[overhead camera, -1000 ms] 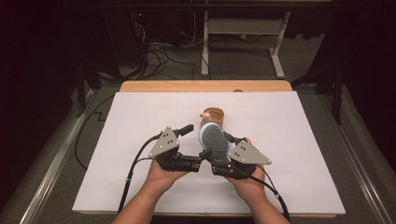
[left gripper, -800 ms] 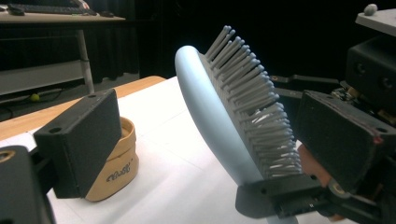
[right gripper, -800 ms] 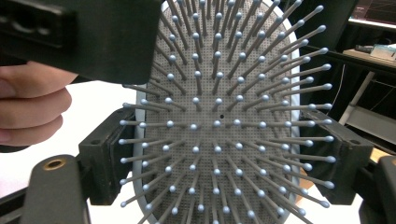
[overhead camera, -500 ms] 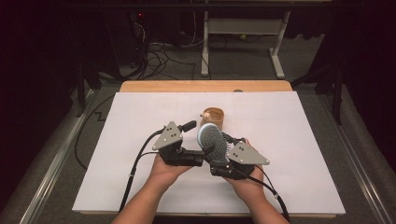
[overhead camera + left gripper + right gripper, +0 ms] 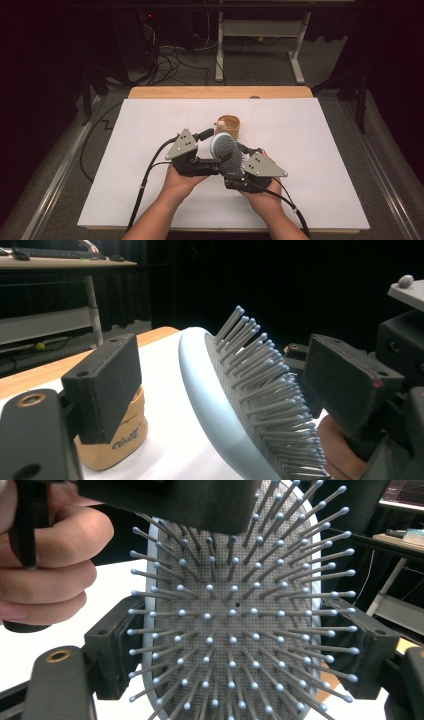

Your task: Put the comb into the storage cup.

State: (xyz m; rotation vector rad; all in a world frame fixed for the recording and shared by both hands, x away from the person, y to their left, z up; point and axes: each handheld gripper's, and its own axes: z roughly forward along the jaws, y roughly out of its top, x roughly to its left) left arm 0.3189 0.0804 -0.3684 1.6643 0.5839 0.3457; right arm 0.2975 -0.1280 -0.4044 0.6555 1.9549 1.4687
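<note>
A light-blue hairbrush (image 5: 225, 147) with grey bristles is held up over the white table. My right gripper (image 5: 236, 162) is shut on it, and in the right gripper view its two fingers (image 5: 114, 652) press the rims of the brush head (image 5: 235, 630). My left gripper (image 5: 212, 151) reaches in from the left, its jaws on either side of the head. In the left gripper view one pad (image 5: 102, 385) stands off the brush's smooth back (image 5: 200, 385), and the other pad (image 5: 345, 382) is at the bristle tips. Those jaws have just been closing with the brush between them.
A small tan wooden cup (image 5: 230, 125) stands on the white sheet (image 5: 320, 150) just beyond the brush; it also sits behind the left pad as the cup (image 5: 117, 440). Cables trail from both grippers toward the near edge. Beyond the table's wooden far edge (image 5: 220, 92) are desk legs and floor cables.
My left gripper has edged in toward the brush head and its jaws have narrowed around it. The right gripper and the brush have kept still.
</note>
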